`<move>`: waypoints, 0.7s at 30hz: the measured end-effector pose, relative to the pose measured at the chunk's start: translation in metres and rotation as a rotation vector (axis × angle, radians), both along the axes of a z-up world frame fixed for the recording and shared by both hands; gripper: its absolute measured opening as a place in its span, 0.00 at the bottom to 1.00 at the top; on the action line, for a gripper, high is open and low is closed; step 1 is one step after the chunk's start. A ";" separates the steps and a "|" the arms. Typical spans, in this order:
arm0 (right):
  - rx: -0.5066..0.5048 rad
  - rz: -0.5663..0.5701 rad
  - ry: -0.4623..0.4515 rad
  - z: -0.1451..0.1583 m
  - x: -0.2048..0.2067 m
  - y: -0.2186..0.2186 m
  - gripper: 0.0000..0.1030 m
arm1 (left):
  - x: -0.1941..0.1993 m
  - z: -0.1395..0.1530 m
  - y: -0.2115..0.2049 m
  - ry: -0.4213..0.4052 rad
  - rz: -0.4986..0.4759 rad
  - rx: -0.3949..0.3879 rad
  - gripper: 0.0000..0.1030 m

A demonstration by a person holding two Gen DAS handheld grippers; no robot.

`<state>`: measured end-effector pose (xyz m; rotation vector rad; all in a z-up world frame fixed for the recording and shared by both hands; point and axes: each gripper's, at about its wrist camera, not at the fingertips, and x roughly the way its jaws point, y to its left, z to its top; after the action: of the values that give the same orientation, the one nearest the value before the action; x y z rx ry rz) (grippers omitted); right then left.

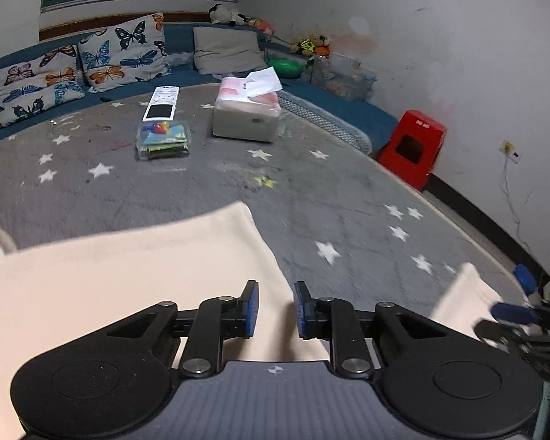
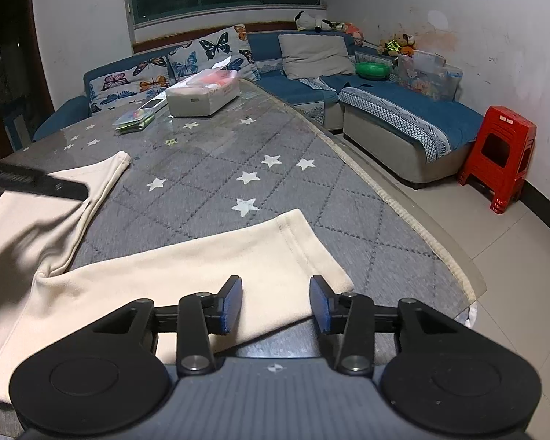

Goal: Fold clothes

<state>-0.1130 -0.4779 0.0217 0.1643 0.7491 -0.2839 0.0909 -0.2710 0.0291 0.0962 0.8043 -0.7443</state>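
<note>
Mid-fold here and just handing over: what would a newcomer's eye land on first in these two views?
First, the cream garment spread on the grey star-patterned table cover, one leg-like end lying right under the open right tongs. The left tongs, also open, hang over its other end. Next comes the bright red stool on the floor by the wall, then the butterfly cushions on the blue sofa.
</note>
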 end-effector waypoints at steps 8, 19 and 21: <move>-0.001 0.004 -0.004 0.000 0.010 -0.005 0.41 | 0.024 -0.015 -0.026 -0.100 0.032 0.074 0.09; -0.047 0.029 -0.009 -0.003 0.053 -0.016 0.41 | 0.069 -0.017 -0.022 -0.154 0.135 0.109 0.09; -0.055 0.030 -0.011 -0.004 0.065 -0.019 0.41 | 0.073 -0.016 -0.019 -0.148 0.143 0.103 0.11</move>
<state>-0.0483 -0.4972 0.0179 0.1024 0.7313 -0.2746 0.1644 -0.2897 0.0134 0.1824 0.7002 -0.5538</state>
